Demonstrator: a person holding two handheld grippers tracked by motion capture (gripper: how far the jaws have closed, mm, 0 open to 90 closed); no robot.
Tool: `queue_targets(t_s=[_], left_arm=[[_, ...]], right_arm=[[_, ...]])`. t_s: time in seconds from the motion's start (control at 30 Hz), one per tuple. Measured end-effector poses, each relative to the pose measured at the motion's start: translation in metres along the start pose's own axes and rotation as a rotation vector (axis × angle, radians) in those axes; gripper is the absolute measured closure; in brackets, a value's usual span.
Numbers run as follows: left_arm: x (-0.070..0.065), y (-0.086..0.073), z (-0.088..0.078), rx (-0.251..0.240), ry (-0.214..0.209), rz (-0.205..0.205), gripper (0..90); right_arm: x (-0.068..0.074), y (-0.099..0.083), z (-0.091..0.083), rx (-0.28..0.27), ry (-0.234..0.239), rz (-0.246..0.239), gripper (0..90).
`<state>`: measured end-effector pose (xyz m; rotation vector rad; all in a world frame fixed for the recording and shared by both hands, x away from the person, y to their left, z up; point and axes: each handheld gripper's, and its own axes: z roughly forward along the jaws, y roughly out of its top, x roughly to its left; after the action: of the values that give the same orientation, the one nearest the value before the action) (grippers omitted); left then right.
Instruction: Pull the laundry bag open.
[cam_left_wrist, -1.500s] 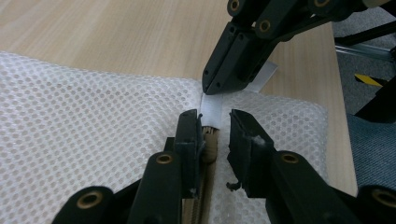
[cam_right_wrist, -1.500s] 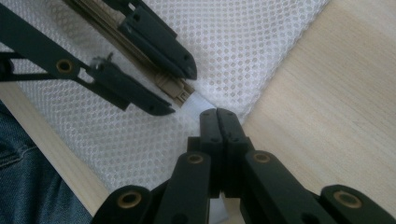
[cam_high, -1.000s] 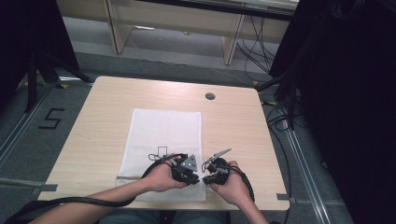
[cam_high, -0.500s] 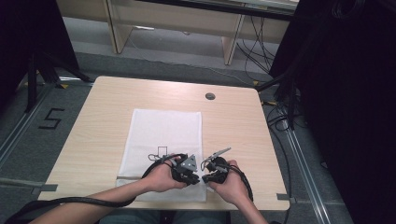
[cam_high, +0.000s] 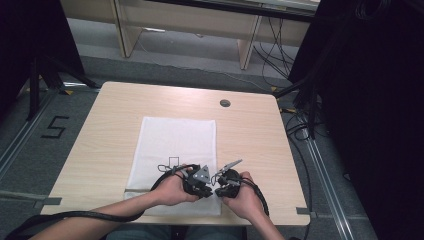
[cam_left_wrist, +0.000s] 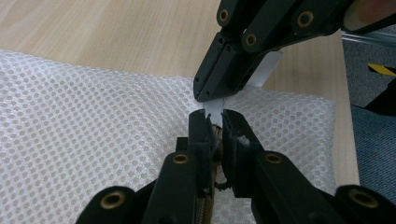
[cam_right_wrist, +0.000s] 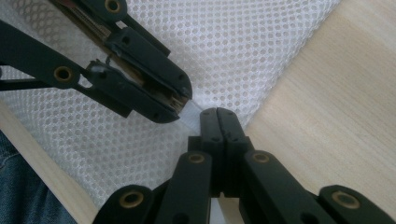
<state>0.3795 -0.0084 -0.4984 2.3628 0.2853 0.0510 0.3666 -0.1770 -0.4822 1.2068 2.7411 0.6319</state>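
Both grippers clamp a thin white strip (cam_left_wrist: 215, 110) at the near right corner of the mesh bag (cam_high: 175, 145): left gripper (cam_left_wrist: 214, 122) and right gripper (cam_right_wrist: 218, 115) tip to tip. Light, limp; likely tears easily, so grip close.

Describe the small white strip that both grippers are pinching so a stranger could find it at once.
On the wooden table lies a white mesh bag. At its near right edge the left gripper and right gripper meet tip to tip. Between them runs the white strip, smooth and flat, unlike the holed mesh.
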Motion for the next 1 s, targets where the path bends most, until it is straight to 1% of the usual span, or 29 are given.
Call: queue_targets(t_s=[0.03, 0.07, 0.1, 0.17, 0.2, 0.3, 0.33, 0.4, 0.43, 0.47, 0.5, 0.53, 0.57, 0.6, 0.63, 0.7, 0.73, 0.77, 0.8, 0.83, 0.9, 0.93, 0.97, 1.0], left_arm=[[-0.0008, -0.0003, 0.0002, -0.005, -0.001, -0.019, 82.4], [-0.0009, -0.0005, 0.0001, -0.011, -0.002, -0.022, 82.3], [-0.0012, -0.0007, 0.0002, -0.021, -0.005, -0.031, 82.3], [-0.0012, -0.0016, 0.0001, -0.016, -0.002, -0.024, 82.4], [-0.0007, -0.002, 0.0001, -0.012, 0.0, -0.014, 82.3], [-0.0016, -0.0027, -0.0001, -0.019, -0.005, -0.035, 82.4], [-0.0013, -0.0026, -0.0008, -0.011, -0.006, -0.027, 82.4], [-0.0012, -0.0031, -0.0032, -0.011, -0.003, -0.021, 82.4], [-0.0007, -0.0032, -0.0051, -0.013, -0.005, -0.01, 82.4], [-0.0013, -0.0039, -0.0056, -0.019, -0.005, -0.02, 82.4], [-0.0018, -0.0046, -0.0061, -0.021, -0.005, -0.027, 82.4], [-0.0015, -0.005, -0.0062, -0.021, -0.004, -0.026, 82.4], [-0.0012, -0.0056, -0.0064, -0.02, -0.001, -0.021, 82.4], [-0.0007, -0.0063, -0.0067, -0.023, -0.004, -0.021, 82.4], [-0.0011, -0.0068, -0.0065, -0.027, -0.006, -0.032, 82.4], [-0.0013, -0.007, -0.0069, -0.026, -0.004, -0.034, 82.4], [-0.0015, -0.007, -0.0073, -0.022, -0.003, -0.03, 82.4], [-0.0011, -0.007, -0.0079, -0.023, -0.004, -0.021, 82.4], [-0.0008, -0.007, -0.0084, -0.023, -0.007, -0.02, 82.4], [-0.0015, -0.0074, -0.0089, -0.02, -0.003, -0.029, 82.4], [-0.0016, -0.008, -0.0096, -0.022, -0.001, -0.029, 82.4], [-0.0019, -0.0085, -0.0097, -0.028, 0.001, -0.034, 82.4], [-0.002, -0.0087, -0.0096, -0.031, -0.001, -0.035, 82.4], [-0.0021, -0.0087, -0.0095, -0.031, -0.002, -0.037, 82.4]], right_arm=[[0.0, -0.0001, 0.0003, -0.002, 0.005, 0.001, 90.0], [-0.0002, -0.0002, 0.0003, -0.002, 0.006, 0.004, 90.0], [0.0001, -0.0004, -0.0001, 0.007, 0.005, 0.024, 90.0], [-0.0007, -0.0007, -0.0003, 0.006, 0.012, 0.025, 90.0], [-0.0005, -0.0006, -0.0003, 0.006, 0.009, 0.027, 90.0], [-0.0006, -0.0004, 0.0001, 0.006, 0.008, 0.023, 90.0], [-0.0005, -0.0006, -0.0001, 0.006, 0.008, 0.025, 90.0], [-0.0005, -0.0009, -0.0007, 0.012, 0.009, 0.023, 90.0], [-0.0003, -0.0008, -0.0007, 0.013, 0.005, 0.018, 90.0], [0.0017, -0.0008, -0.0012, 0.027, 0.006, 0.04, 90.0], [0.0012, -0.0007, -0.0007, 0.021, 0.008, 0.025, 90.0], [0.0002, -0.0009, -0.001, 0.018, 0.004, 0.024, 90.0], [-0.0013, -0.0011, -0.0006, 0.01, 0.012, 0.017, 90.0], [-0.0021, -0.0013, -0.0006, 0.005, 0.015, 0.022, 90.0], [-0.0017, -0.0017, -0.0014, 0.015, 0.012, 0.049, 90.0], [-0.0016, -0.0016, -0.0012, 0.014, 0.012, 0.044, 90.0], [-0.0026, -0.0014, -0.0002, 0.0, 0.013, 0.013, 90.0], [-0.0023, -0.0012, -0.0002, 0.002, 0.013, 0.01, 90.0], [-0.0019, -0.0013, -0.0003, 0.003, 0.011, 0.014, 90.0], [-0.0019, -0.0014, -0.0002, 0.003, 0.011, 0.013, 90.0], [-0.0019, -0.0014, -0.0003, -0.001, 0.009, 0.008, 90.0], [-0.0017, -0.0013, -0.0004, 0.0, 0.009, 0.008, 90.0], [0.0002, -0.0014, -0.0015, 0.019, 0.002, 0.038, 90.0], [0.0002, -0.0014, -0.0015, 0.018, 0.002, 0.038, 90.0]])
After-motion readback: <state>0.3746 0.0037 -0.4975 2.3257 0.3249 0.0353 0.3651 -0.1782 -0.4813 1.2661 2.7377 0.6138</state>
